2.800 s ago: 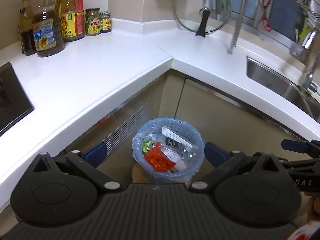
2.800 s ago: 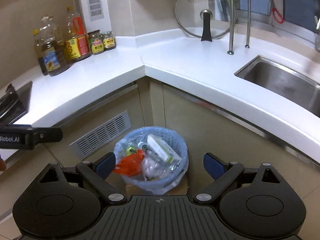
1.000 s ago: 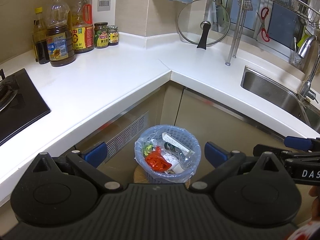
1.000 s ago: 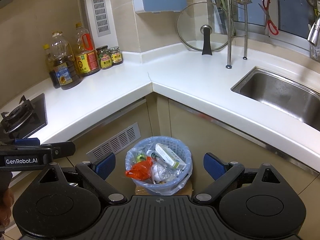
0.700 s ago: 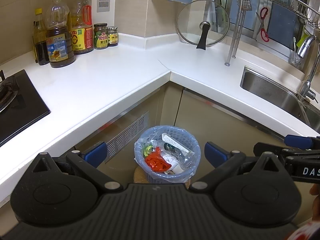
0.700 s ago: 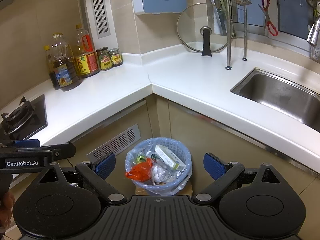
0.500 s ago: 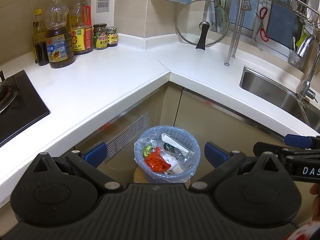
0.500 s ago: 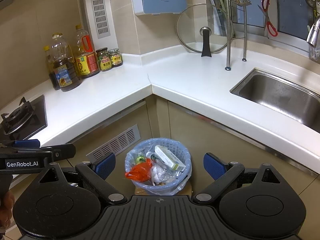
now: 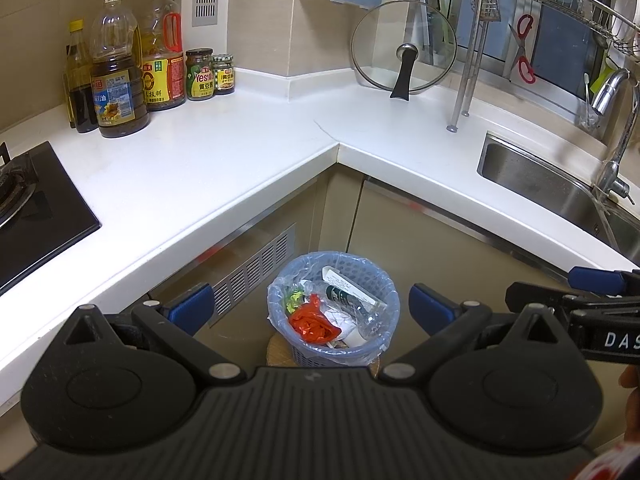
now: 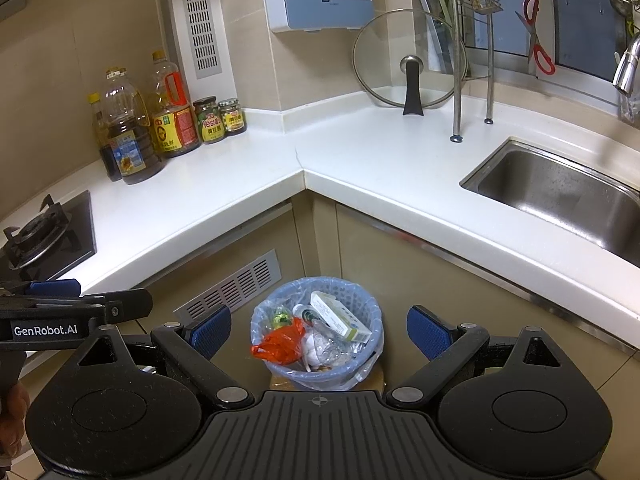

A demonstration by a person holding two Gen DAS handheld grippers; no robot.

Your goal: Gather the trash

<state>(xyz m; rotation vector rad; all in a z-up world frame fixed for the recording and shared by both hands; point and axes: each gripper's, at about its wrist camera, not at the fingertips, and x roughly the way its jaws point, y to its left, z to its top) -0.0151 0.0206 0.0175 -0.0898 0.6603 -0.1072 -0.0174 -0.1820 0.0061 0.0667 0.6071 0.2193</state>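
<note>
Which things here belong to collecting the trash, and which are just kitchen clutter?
Belongs to the job:
blue waste basket
plastic liner bag
orange wrapper
white carton

Just lying about:
oil bottles
sauce jars
glass pot lid
red scissors

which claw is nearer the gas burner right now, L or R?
Left. The left claw hangs at the counter edge just in front of the gas burner. The right claw hangs open over the trash bin on the floor, further toward the sink side.

Left gripper (image 9: 310, 308) hangs wide open above the lined trash basket (image 9: 384, 300) on the floor, red wrapper (image 9: 312, 322) and plastic bottle (image 9: 354, 304) inside, white countertop (image 9: 224, 160) beyond.
</note>
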